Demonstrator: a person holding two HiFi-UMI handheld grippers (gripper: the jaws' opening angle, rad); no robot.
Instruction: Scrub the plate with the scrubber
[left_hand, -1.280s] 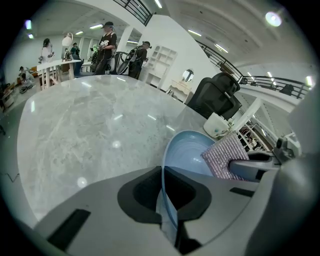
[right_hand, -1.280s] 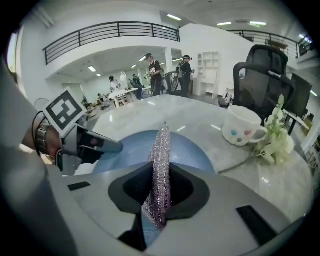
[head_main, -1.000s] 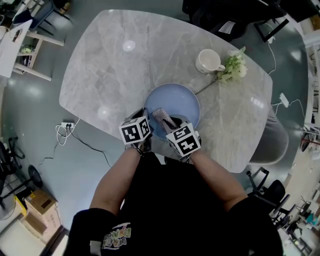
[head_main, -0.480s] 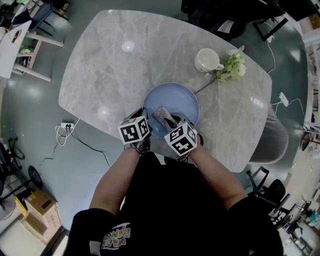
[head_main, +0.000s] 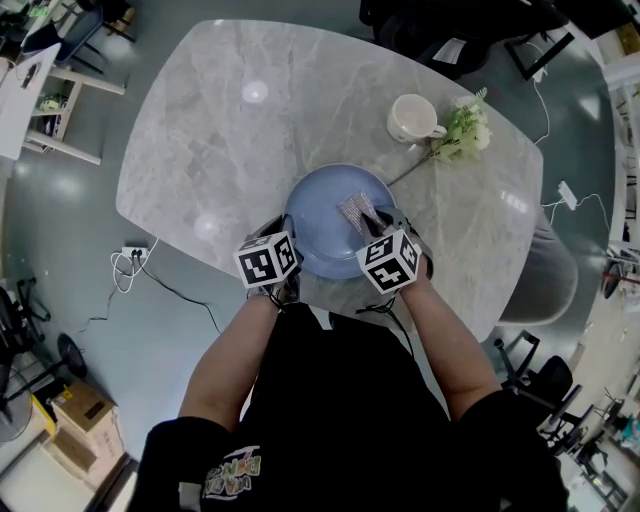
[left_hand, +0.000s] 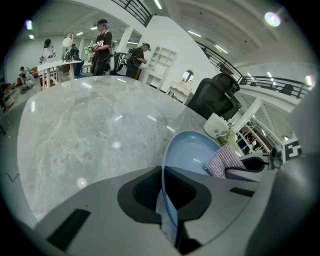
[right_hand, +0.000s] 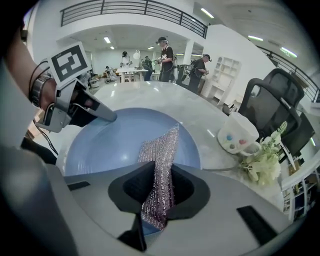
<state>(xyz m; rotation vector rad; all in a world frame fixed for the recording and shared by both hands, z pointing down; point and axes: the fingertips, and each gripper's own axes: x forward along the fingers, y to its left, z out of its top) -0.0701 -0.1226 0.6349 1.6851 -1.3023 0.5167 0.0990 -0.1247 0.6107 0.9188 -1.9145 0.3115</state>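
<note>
A rounded grey marble table (head_main: 230, 130) stands on a glossy grey floor (head_main: 70, 220). A white power strip (head_main: 135, 250) and its cable lie near the table's edge, and cardboard boxes (head_main: 78, 410) sit well apart from it. Beyond the table are a black office chair (right_hand: 277, 107), white open shelving (left_hand: 162, 60) by a white wall (left_hand: 172, 30), and a dark upper-level railing (right_hand: 140, 6) near bright ceiling strip lights (right_hand: 207, 12).

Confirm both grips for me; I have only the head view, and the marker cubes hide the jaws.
Observer: The left gripper is shut on the near rim of the blue plate.
Operator: Report the right one.
Observer: The right gripper is shut on the scrubber, a silvery mesh cloth whose free end reaches over the plate.
Operator: Describe the mug's side.
Observer: The mug has coloured dots on its side.
</note>
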